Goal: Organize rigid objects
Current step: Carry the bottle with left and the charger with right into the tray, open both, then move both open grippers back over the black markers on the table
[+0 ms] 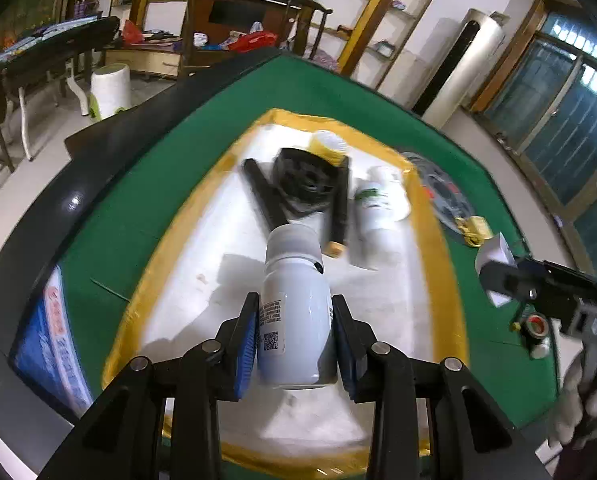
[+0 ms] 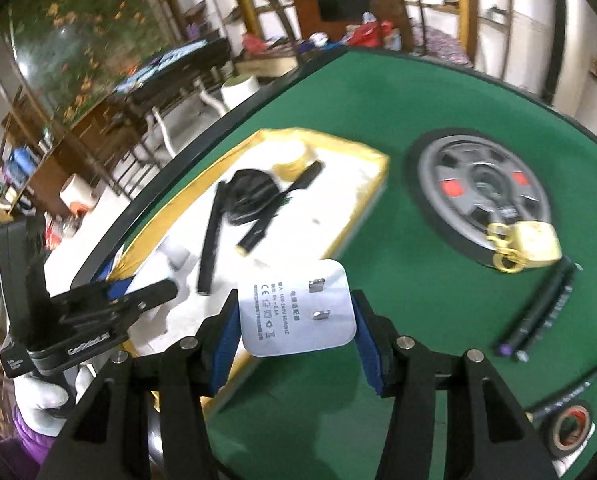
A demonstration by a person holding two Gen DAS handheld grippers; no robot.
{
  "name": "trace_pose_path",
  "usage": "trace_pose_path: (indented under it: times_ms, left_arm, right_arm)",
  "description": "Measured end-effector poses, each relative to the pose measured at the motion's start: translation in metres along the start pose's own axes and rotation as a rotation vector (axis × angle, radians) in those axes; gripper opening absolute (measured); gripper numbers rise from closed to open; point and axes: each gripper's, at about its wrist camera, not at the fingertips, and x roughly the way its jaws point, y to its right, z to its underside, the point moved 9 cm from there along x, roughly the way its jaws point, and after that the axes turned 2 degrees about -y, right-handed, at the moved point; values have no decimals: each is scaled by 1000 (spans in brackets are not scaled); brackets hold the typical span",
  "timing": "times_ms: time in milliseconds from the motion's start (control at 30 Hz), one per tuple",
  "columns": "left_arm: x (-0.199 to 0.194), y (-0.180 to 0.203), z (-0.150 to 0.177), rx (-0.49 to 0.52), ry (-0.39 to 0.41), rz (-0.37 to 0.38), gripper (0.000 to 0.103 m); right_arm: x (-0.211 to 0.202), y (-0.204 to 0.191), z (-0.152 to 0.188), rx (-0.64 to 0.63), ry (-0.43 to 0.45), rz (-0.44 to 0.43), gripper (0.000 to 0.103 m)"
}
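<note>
Left wrist view: my left gripper (image 1: pixel 294 336) is clamped on the white bottle (image 1: pixel 294 312), low on its body, cap forward, above the white mat (image 1: pixel 202 248). It's top-heavy and could pivot out. My right gripper (image 2: pixel 296 320) pinches the charger (image 2: pixel 298 312) by its sides over the mat's yellow edge (image 2: pixel 362 216); it could slip. The far mat is crowded: black reel (image 1: pixel 306 184), two black sticks, another bottle (image 1: pixel 378 200). The near mat is free. Padlock (image 2: pixel 534 244) and pens sit on the green felt at right.
</note>
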Motion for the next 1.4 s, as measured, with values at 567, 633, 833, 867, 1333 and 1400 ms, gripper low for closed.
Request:
trace_pose_path:
  times_ms: [567,633,833,867,1333,1400]
  left_arm:
    - [-19,-20,-15,-85,62,60,54]
    - [-28,-23,-19,-91,96,48,55]
    - [-42,-31,-24,-139,147,53,69]
    - [-42,-32,-24,-143,145,51,69]
    - [-43,-3,-14,-80,116,18,69]
    - [-42,10,-12,-38,118,5,69]
  right_arm:
    - [71,-54,6,-160,-175,40,52]
    - [75,-50,3,-158,-176,63,52]
    - [86,-48,-9,-176,-170,116,58]
    - [86,-50,-9,-175,-164,112,64]
    - [2,-8,-8,-87,91,128,77]
    - [-6,5,-3,-56,105,136,77]
